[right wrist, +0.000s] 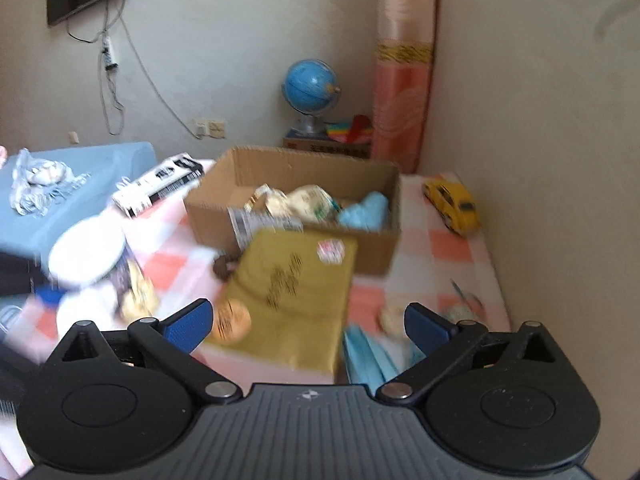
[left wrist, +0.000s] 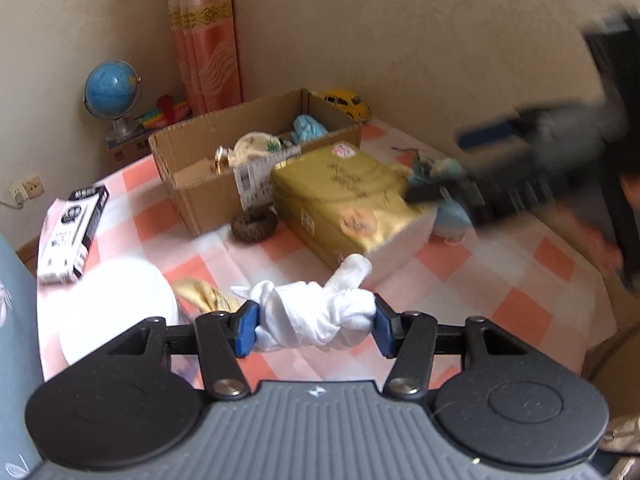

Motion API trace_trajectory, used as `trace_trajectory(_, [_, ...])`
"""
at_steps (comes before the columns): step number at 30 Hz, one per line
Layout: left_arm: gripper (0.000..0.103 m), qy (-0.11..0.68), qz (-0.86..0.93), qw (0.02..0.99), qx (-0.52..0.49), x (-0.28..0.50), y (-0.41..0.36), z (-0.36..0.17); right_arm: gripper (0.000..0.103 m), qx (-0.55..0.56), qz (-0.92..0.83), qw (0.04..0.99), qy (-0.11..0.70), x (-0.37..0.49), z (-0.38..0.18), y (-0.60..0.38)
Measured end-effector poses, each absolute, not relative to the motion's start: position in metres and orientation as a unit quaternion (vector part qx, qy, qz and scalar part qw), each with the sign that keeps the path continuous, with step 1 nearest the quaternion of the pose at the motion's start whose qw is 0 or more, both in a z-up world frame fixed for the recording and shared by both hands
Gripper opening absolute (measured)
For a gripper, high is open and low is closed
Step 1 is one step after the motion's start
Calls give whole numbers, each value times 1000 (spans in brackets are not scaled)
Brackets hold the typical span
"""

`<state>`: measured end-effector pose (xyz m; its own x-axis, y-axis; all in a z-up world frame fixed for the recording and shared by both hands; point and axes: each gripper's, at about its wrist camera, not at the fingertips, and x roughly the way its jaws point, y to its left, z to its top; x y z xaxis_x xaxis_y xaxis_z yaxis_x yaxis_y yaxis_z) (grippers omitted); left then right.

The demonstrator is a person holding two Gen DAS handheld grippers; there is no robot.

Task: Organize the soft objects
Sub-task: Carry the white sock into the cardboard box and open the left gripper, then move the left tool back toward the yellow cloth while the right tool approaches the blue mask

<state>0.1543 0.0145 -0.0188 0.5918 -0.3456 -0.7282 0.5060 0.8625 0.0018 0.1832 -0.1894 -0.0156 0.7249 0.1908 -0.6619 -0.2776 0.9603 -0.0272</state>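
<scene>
My left gripper is shut on a knotted white cloth, held above the checked tablecloth. Beyond it lies a gold box in front of an open cardboard box that holds a light blue soft item and other small things. My right gripper stands open over the near end of the gold box, nothing between its fingers. A light blue cloth lies just right of that box, under the gripper. In the left wrist view the right gripper is a dark blur at the right.
A brown scrunchie lies by the cardboard box. A white-lidded tin and a black-and-white package sit at the left. A yellow toy car rests by the wall, and a globe stands behind the table.
</scene>
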Motion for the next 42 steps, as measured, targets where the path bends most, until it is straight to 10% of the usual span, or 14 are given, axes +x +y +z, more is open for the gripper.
trace_trajectory(25, [56, 430, -119, 895, 35, 395, -9, -14, 103, -45, 58, 946, 317, 131, -15, -225])
trace_trajectory(29, [82, 424, -98, 900, 35, 399, -8, -21, 103, -41, 59, 945, 319, 131, -16, -227])
trace_trajectory(42, [94, 382, -109, 916, 59, 354, -4, 13, 103, -48, 76, 938, 333, 130, -25, -218])
